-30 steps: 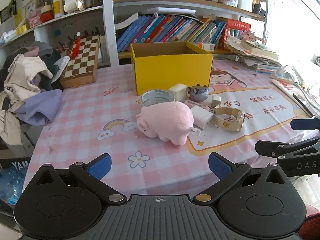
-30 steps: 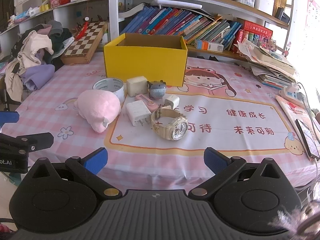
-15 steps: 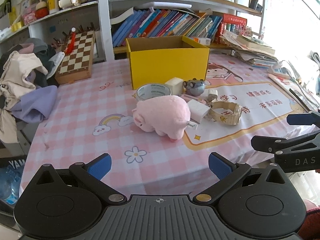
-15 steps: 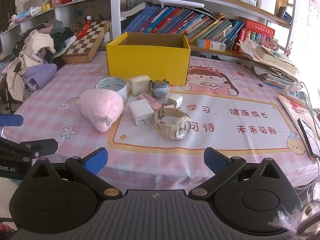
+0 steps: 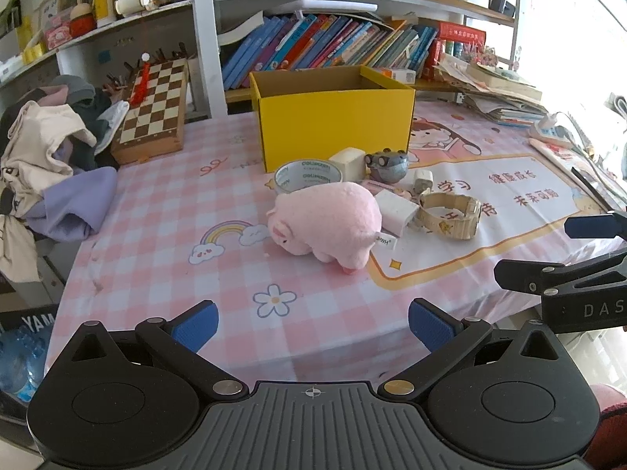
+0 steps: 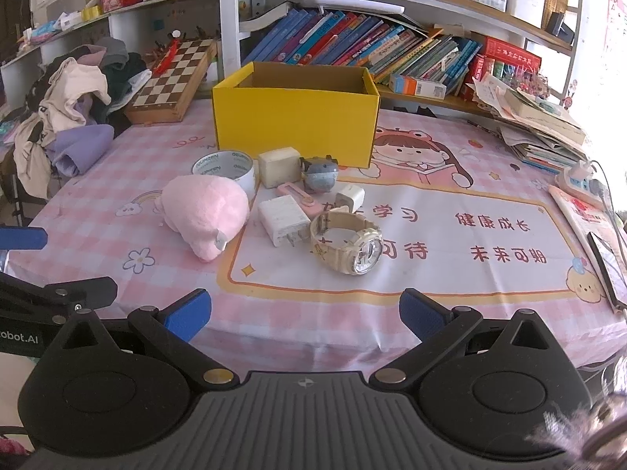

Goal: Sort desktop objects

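A pink plush pig (image 5: 329,221) (image 6: 207,215) lies on the checked tablecloth in front of an open yellow box (image 5: 333,117) (image 6: 296,115). Around it lie a tape roll (image 5: 307,174) (image 6: 223,166), a cream cube charger (image 6: 279,166), a grey toy (image 6: 322,173), a white charger (image 6: 284,221), a small white plug (image 6: 350,197) and a cream wristwatch (image 5: 450,215) (image 6: 347,241). My left gripper (image 5: 311,325) is open and empty at the table's front edge, short of the pig. My right gripper (image 6: 305,315) is open and empty, short of the watch.
A chessboard (image 5: 154,109) leans at the back left beside a heap of clothes (image 5: 51,164). Bookshelves (image 6: 352,51) stand behind the box. Stacked papers (image 6: 537,125) and a power strip (image 6: 584,178) lie at the right edge.
Both grippers have drawn back slightly from the table and stayed open. The objects have not moved.
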